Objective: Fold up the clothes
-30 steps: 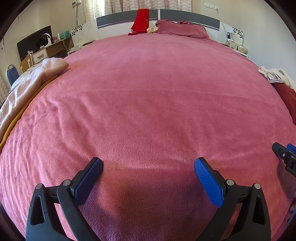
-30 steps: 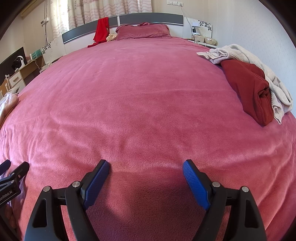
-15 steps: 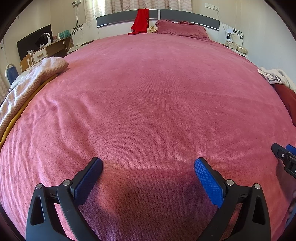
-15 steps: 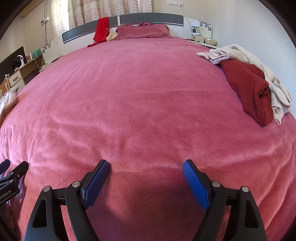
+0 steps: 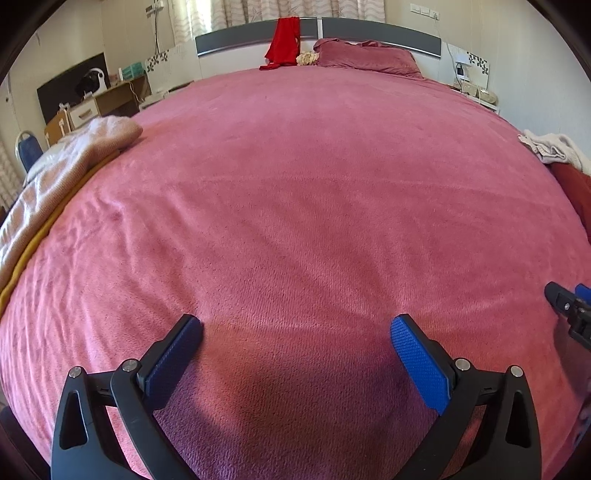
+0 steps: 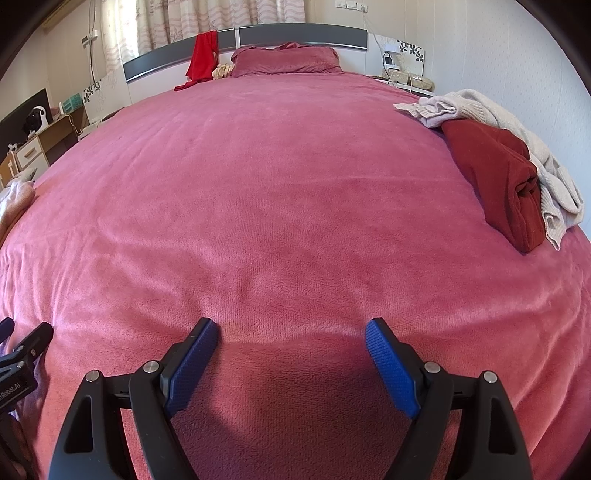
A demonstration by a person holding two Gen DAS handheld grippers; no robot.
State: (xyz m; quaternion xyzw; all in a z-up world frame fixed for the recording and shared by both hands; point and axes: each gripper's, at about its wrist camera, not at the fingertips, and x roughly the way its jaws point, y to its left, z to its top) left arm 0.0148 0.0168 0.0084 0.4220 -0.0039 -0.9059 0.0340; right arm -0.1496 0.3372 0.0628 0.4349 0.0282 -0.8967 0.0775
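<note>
Both grippers hovering low over bed (image 5: 295,184), nothing shifting since a second ago. Left gripper (image 5: 295,328) fingers spread, empty; right gripper (image 6: 291,330) likewise. Clothes (image 6: 498,177) waiting at 2 o'clock, untouched; folding not starting yet.

A home bedroom: a wide bed (image 6: 280,192) under a pink blanket, its pillow (image 6: 284,59) against a grey headboard (image 6: 303,35). Patterned curtains (image 6: 221,14) hang behind. A desk (image 5: 110,103) stands at one side, a nightstand (image 6: 402,79) at the other, clothes (image 6: 495,170) piled on the bed's edge.
</note>
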